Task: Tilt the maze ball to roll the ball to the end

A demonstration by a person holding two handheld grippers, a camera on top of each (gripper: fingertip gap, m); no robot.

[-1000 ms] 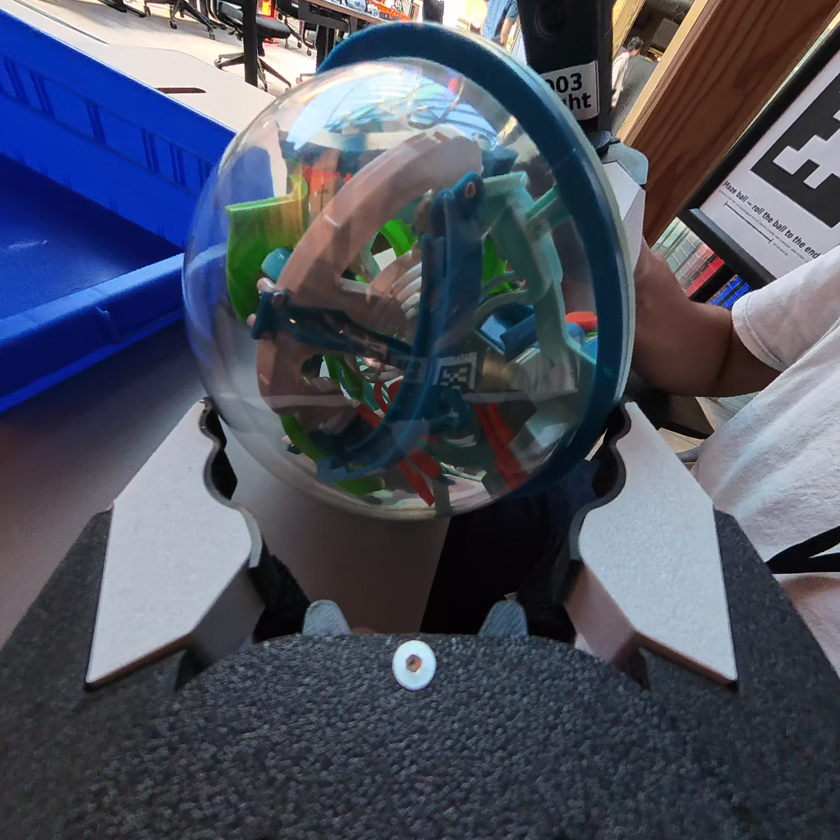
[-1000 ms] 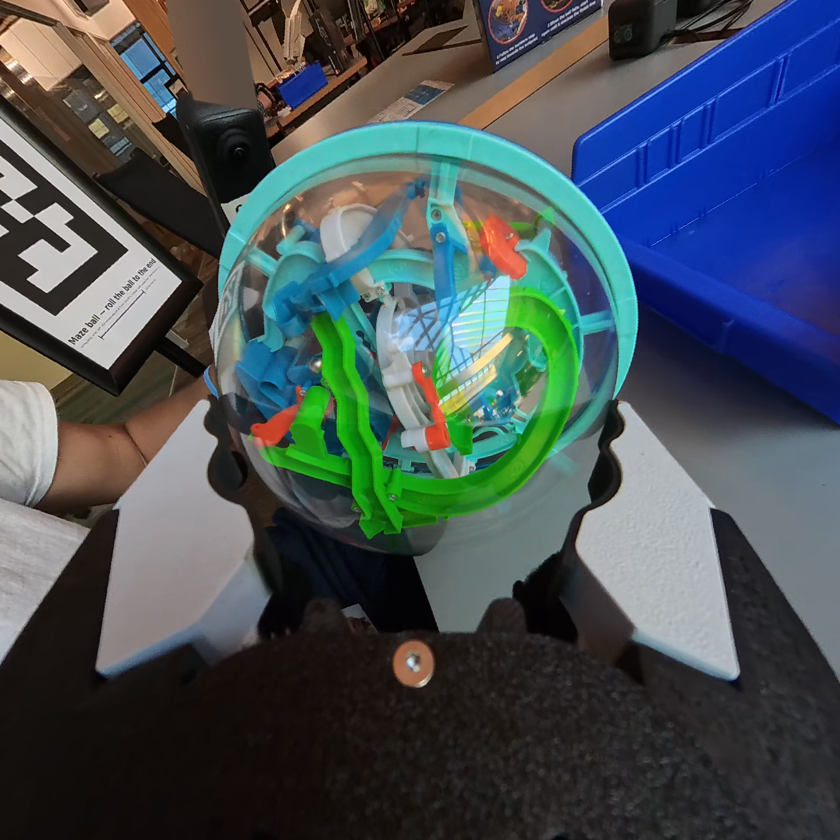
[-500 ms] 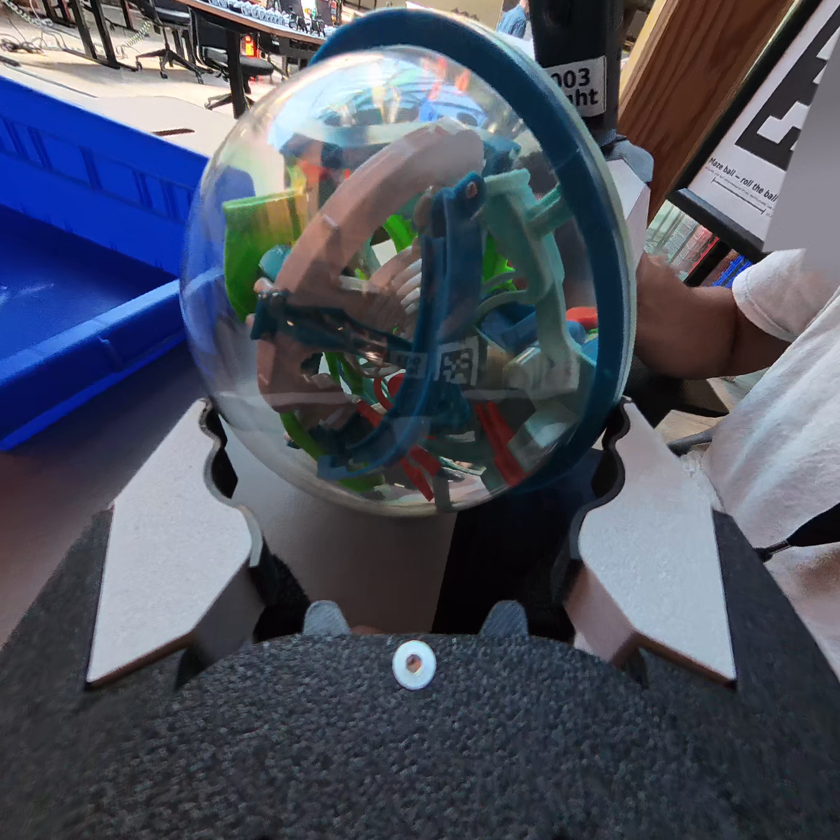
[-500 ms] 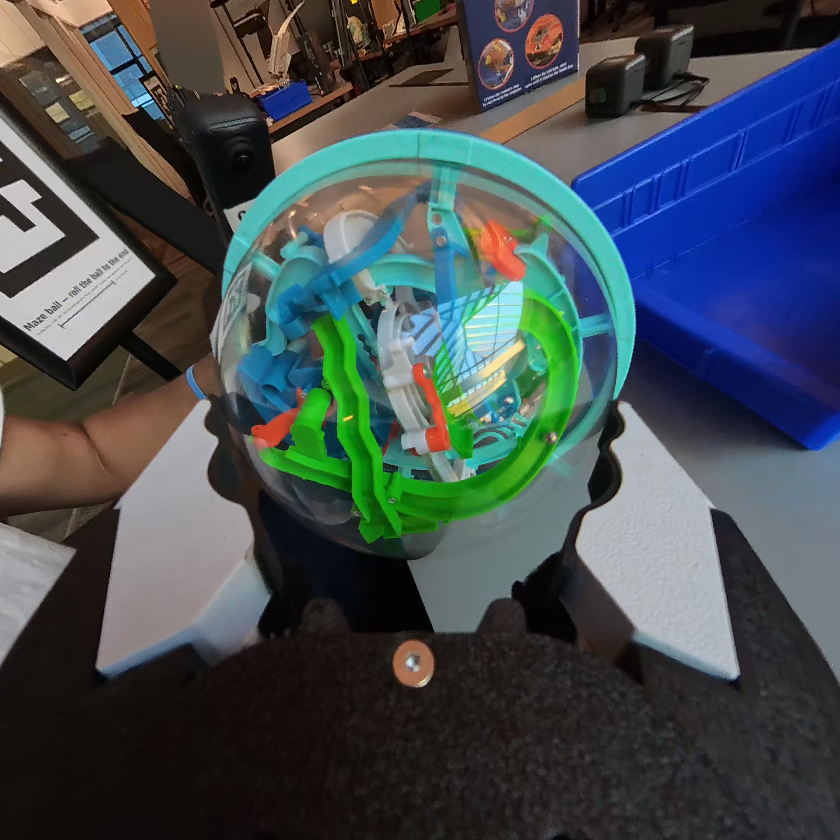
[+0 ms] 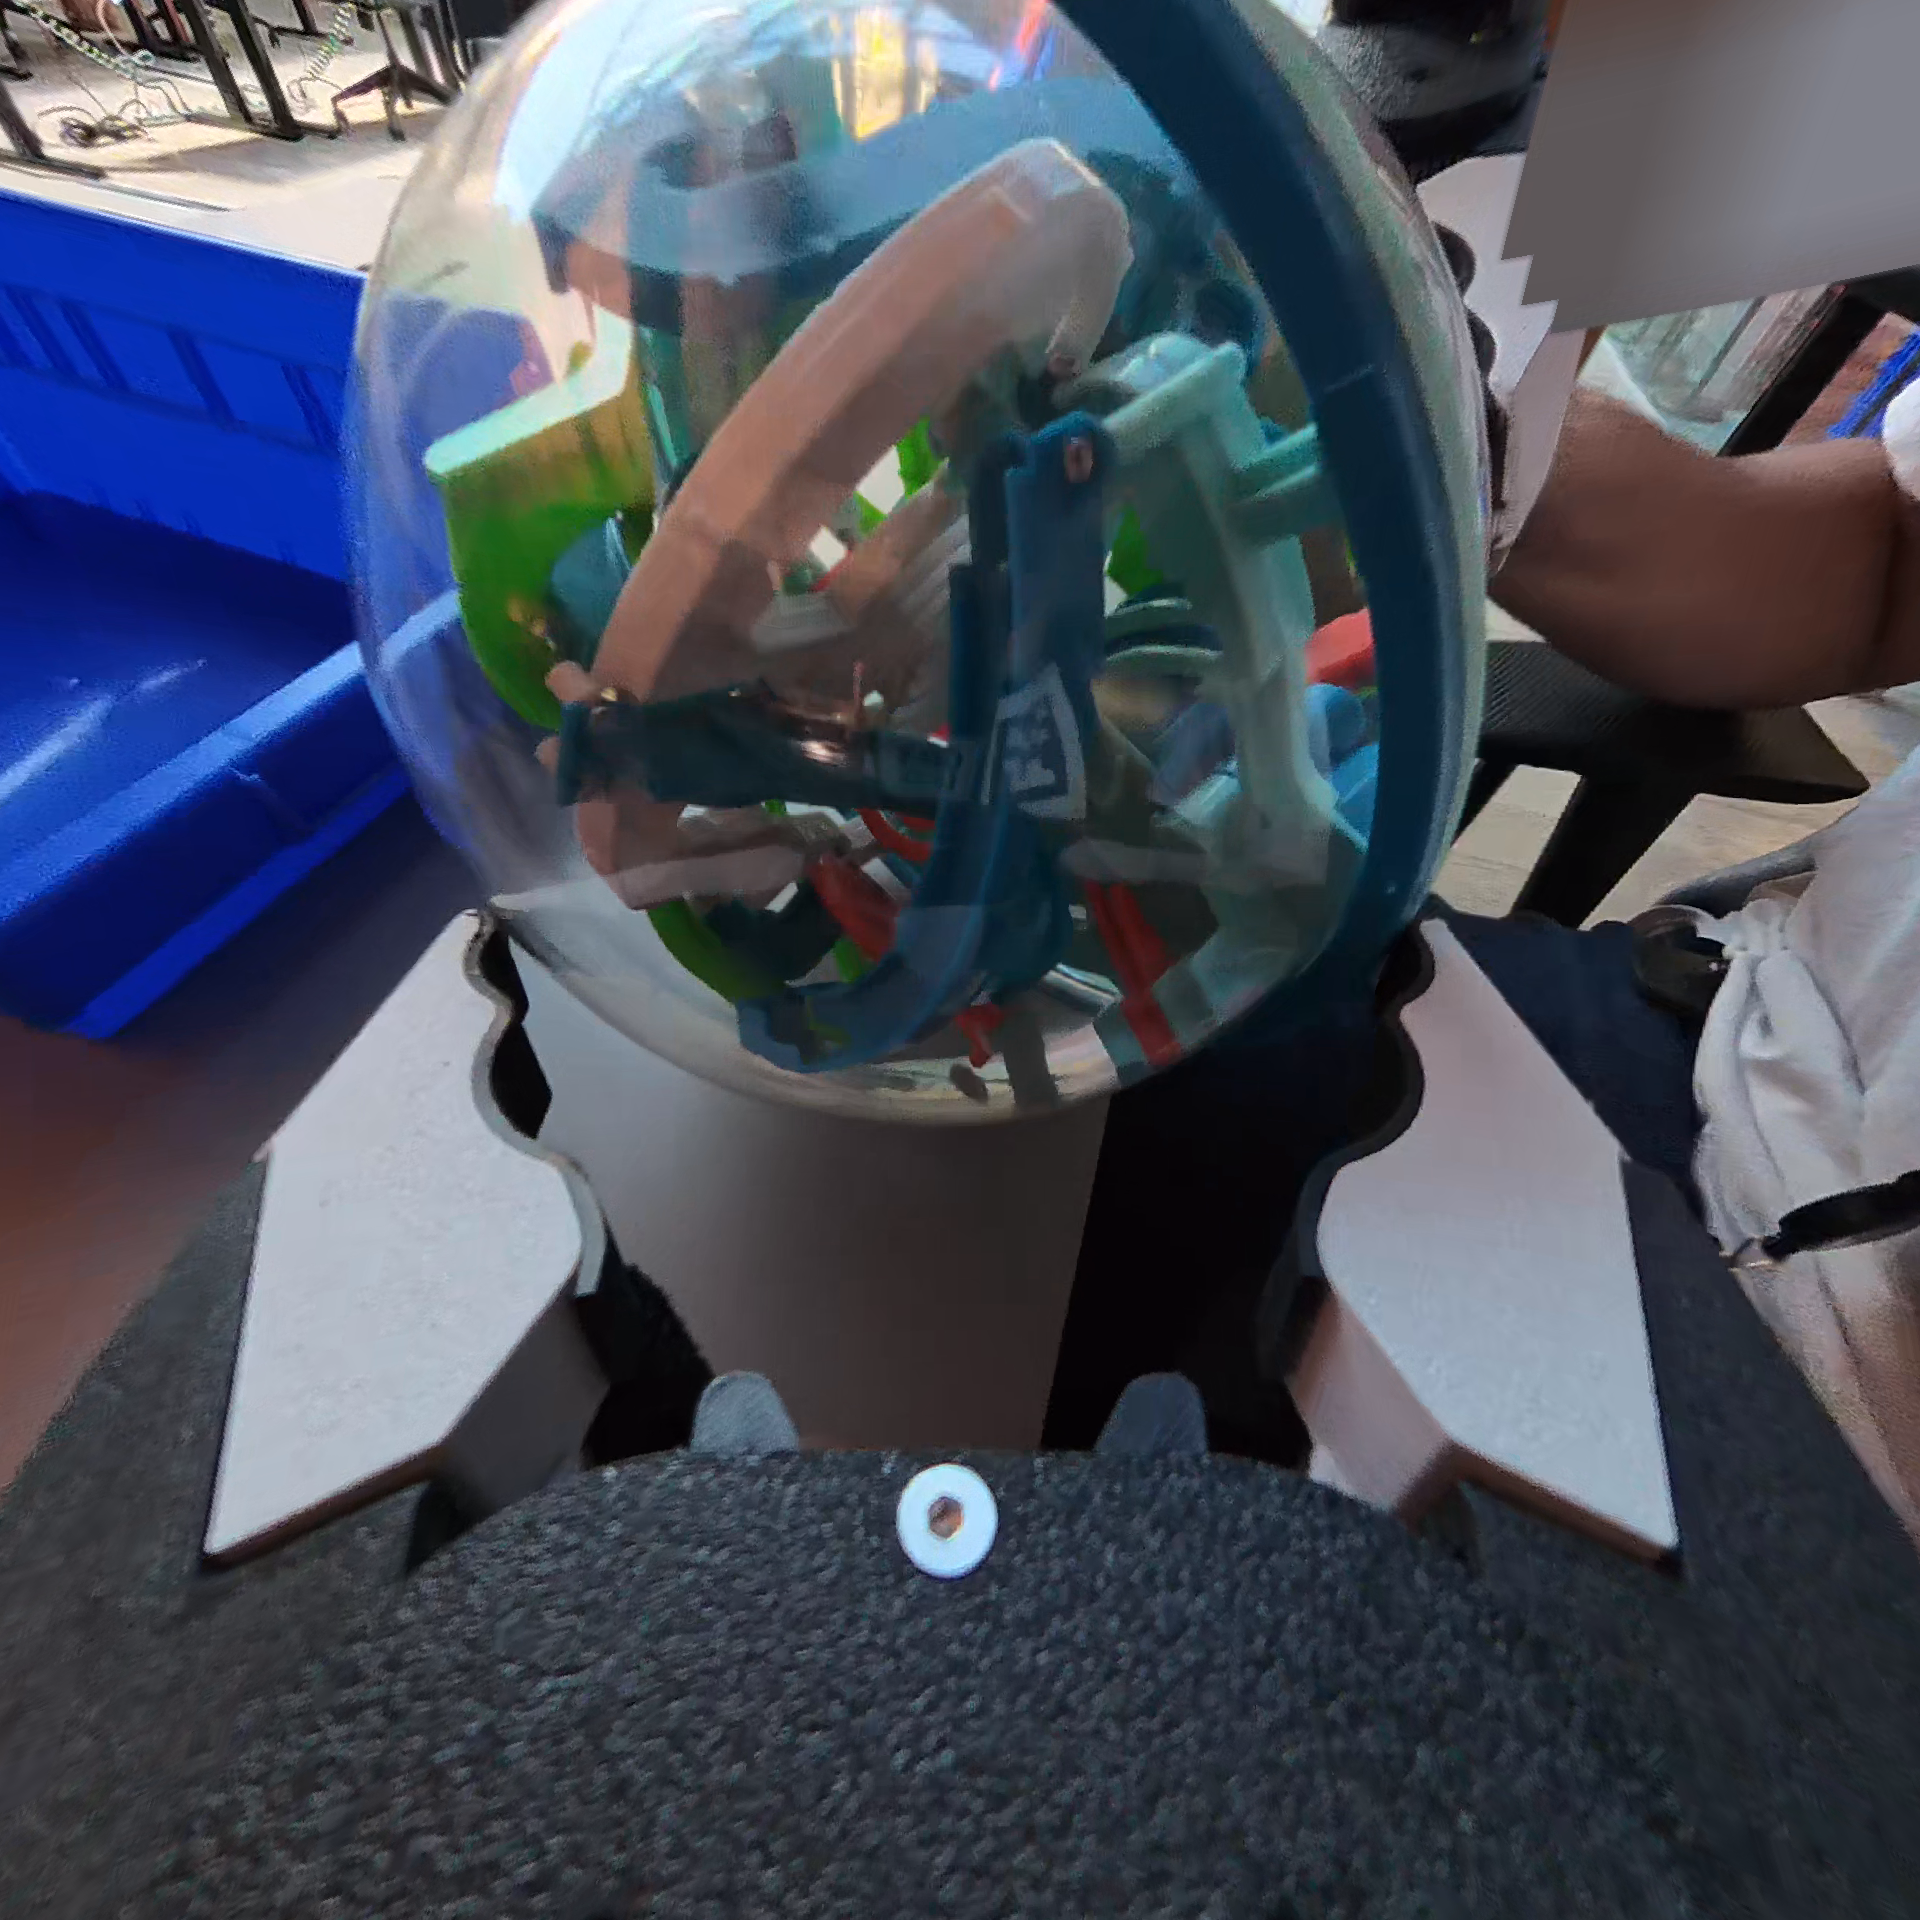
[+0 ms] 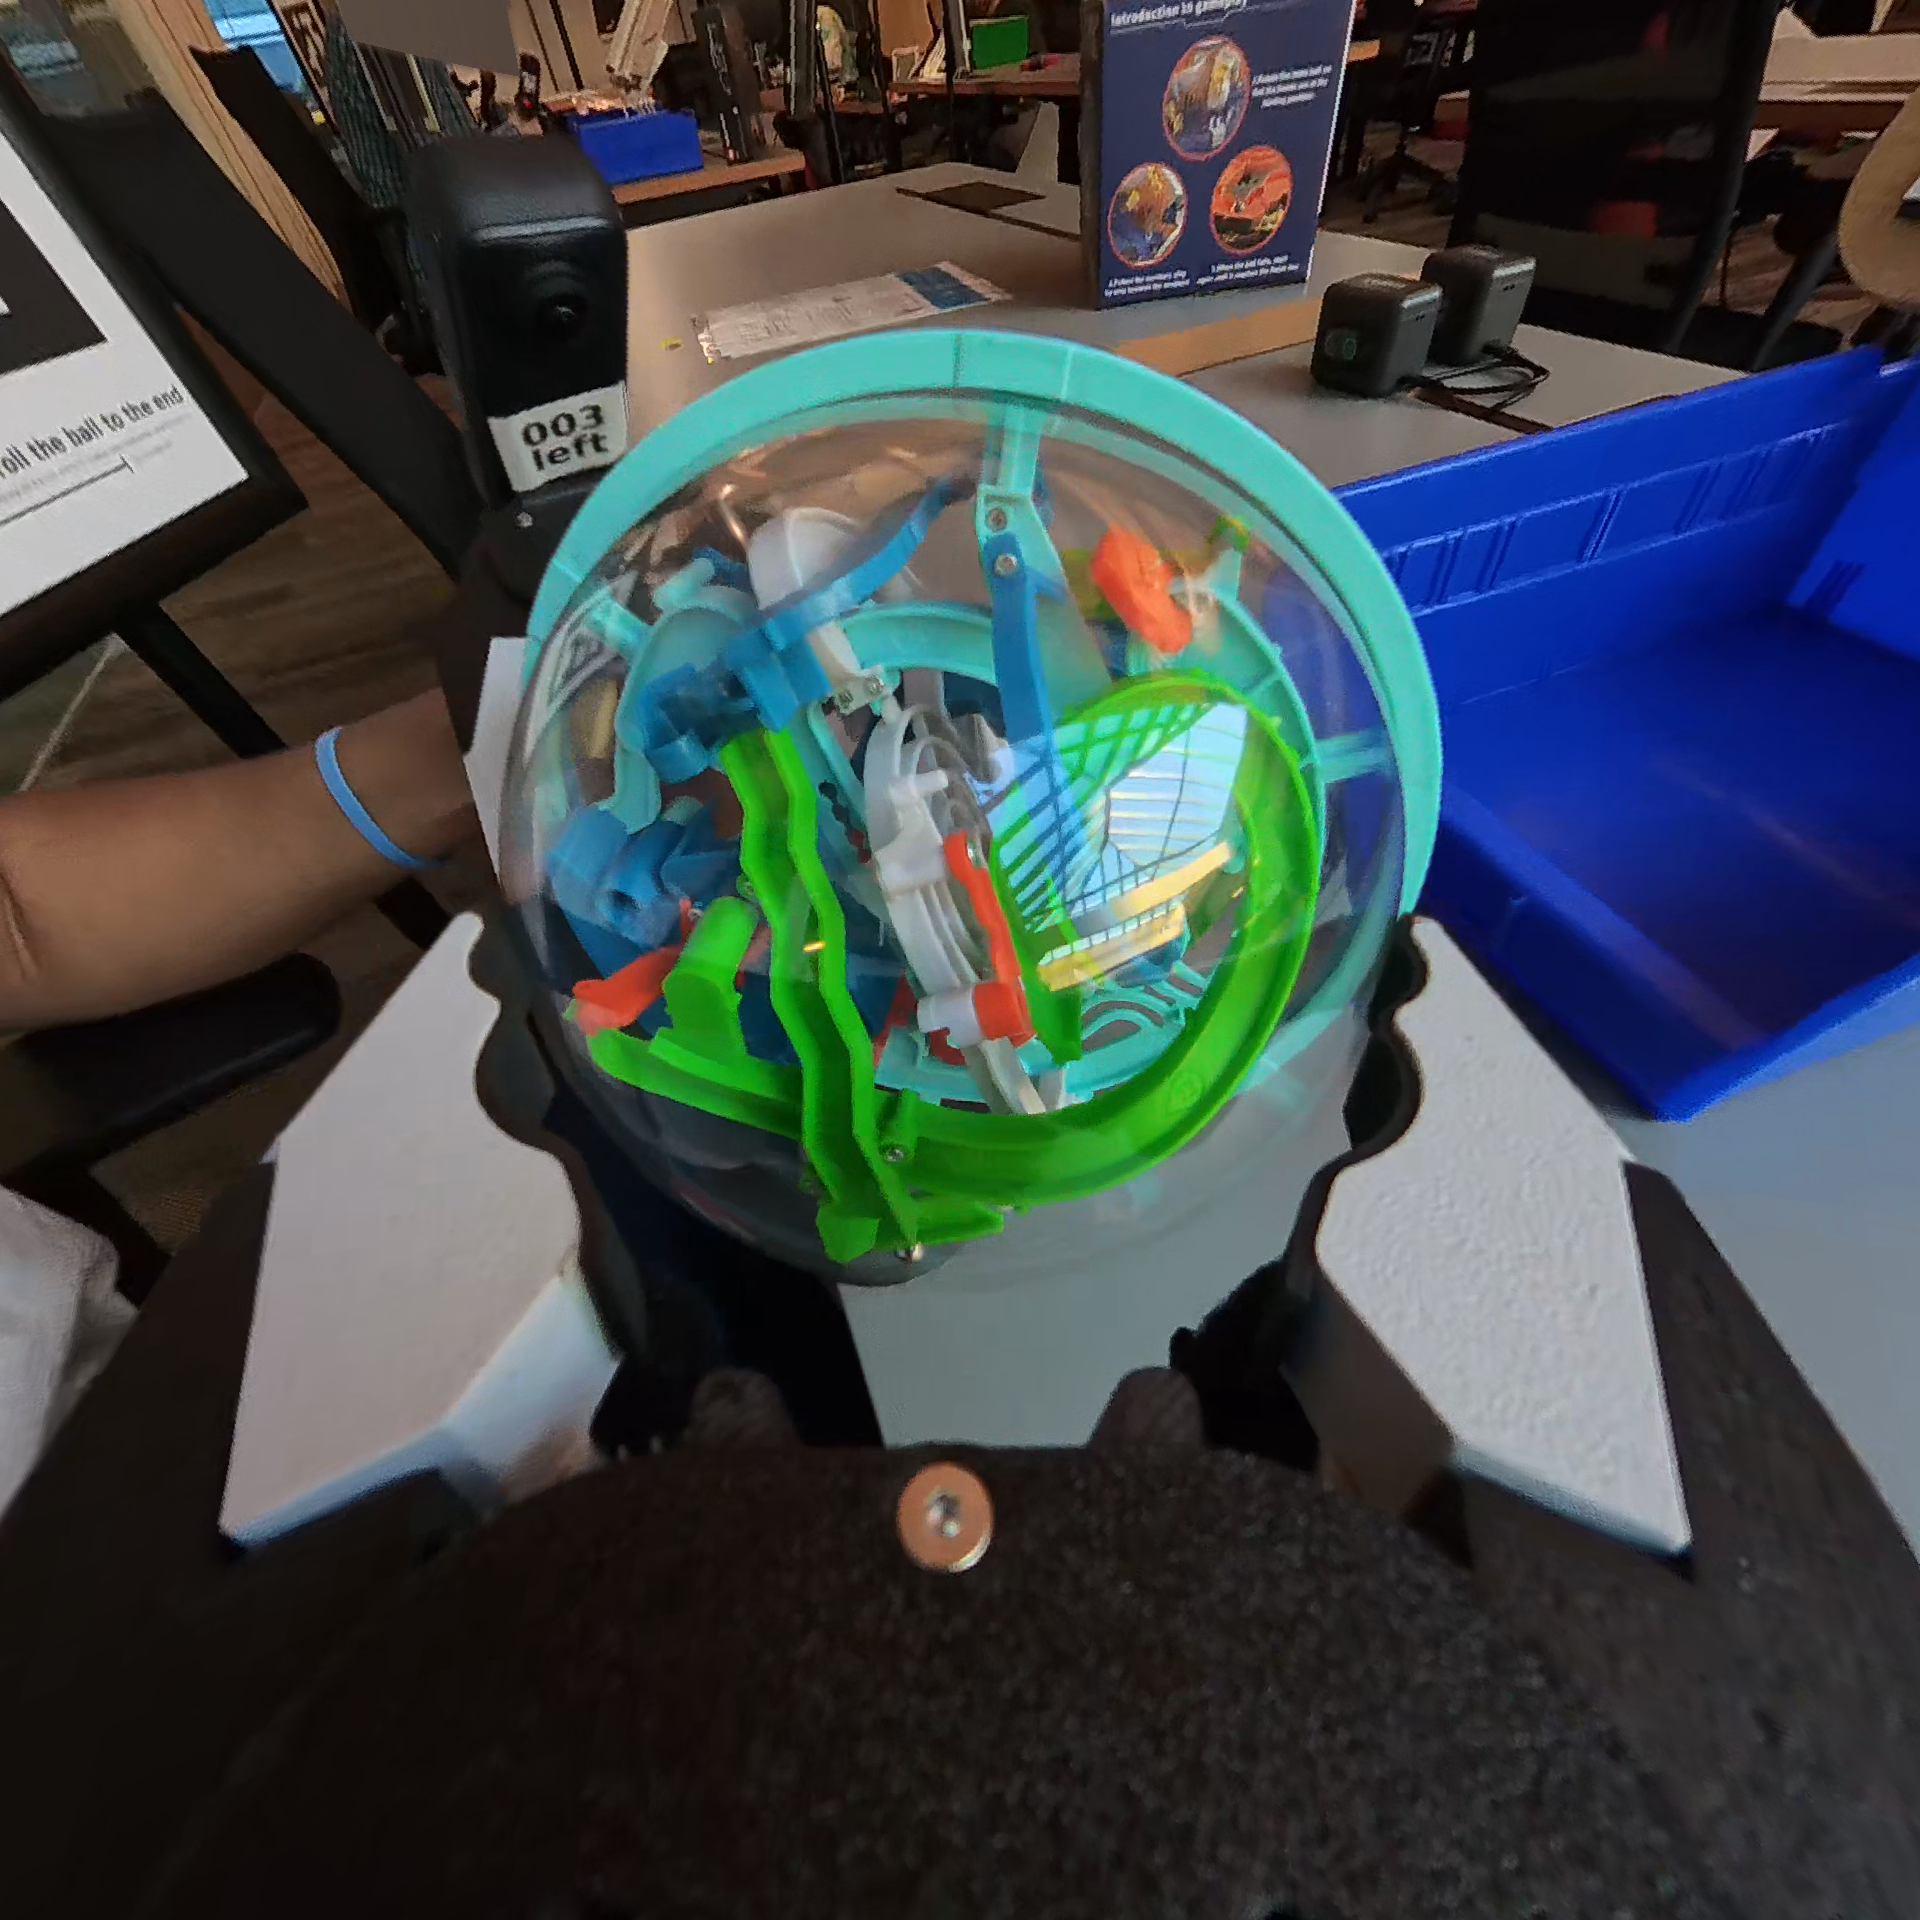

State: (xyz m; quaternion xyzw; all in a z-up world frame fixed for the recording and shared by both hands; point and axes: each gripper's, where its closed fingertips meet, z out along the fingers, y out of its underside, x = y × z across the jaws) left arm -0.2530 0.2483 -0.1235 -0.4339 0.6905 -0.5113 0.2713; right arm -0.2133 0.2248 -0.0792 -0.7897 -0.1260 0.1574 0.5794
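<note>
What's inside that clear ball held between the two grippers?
The maze ball holds a tangle of plastic tracks: green, blue, white, orange bits, and a tan arc. The little rolling ball can't be picked out; tracks may cover it.

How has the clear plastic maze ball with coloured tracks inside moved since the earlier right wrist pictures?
Yes. The maze ball tipped back: behind it more far table shows, and the blue bin sits lower against it. Both grippers clamp it.
</note>
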